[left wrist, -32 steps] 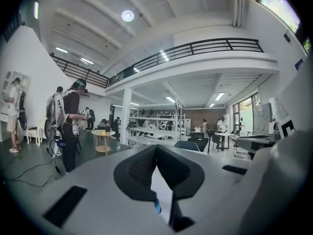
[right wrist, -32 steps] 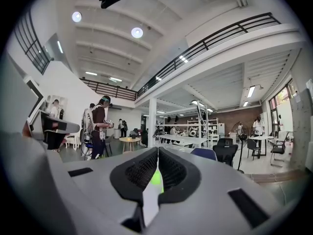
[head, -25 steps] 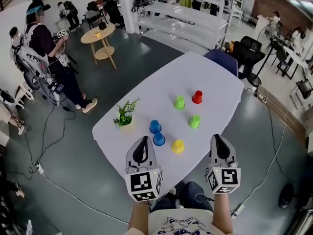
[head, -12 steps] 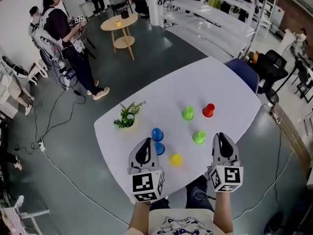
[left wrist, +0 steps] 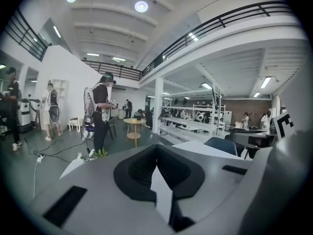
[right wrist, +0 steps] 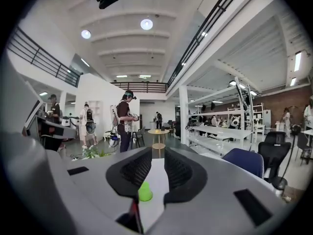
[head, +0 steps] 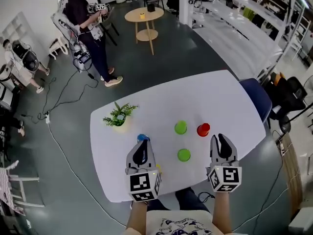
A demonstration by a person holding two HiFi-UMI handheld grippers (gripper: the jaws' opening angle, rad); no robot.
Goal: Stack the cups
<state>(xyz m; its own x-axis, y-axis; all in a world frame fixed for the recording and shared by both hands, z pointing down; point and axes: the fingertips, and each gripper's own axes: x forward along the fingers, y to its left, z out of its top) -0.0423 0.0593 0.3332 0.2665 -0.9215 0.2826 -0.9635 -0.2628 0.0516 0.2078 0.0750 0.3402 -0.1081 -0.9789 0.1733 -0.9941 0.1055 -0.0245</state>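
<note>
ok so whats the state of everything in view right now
left claw, shut, empty
right claw, just been opening, slightly apart, nothing gripped
near green cup, standing on the table, unstacked
far green cup, standing, unstacked
red cup, standing, unstacked
blue cup, partly hidden behind left claw
plant, upright

A plant [head: 117,116] sits at the tabletop's [head: 220,94] nine o'clock edge. A blue chair [head: 260,98] stands at two and a round table [head: 143,15] at twelve.
</note>
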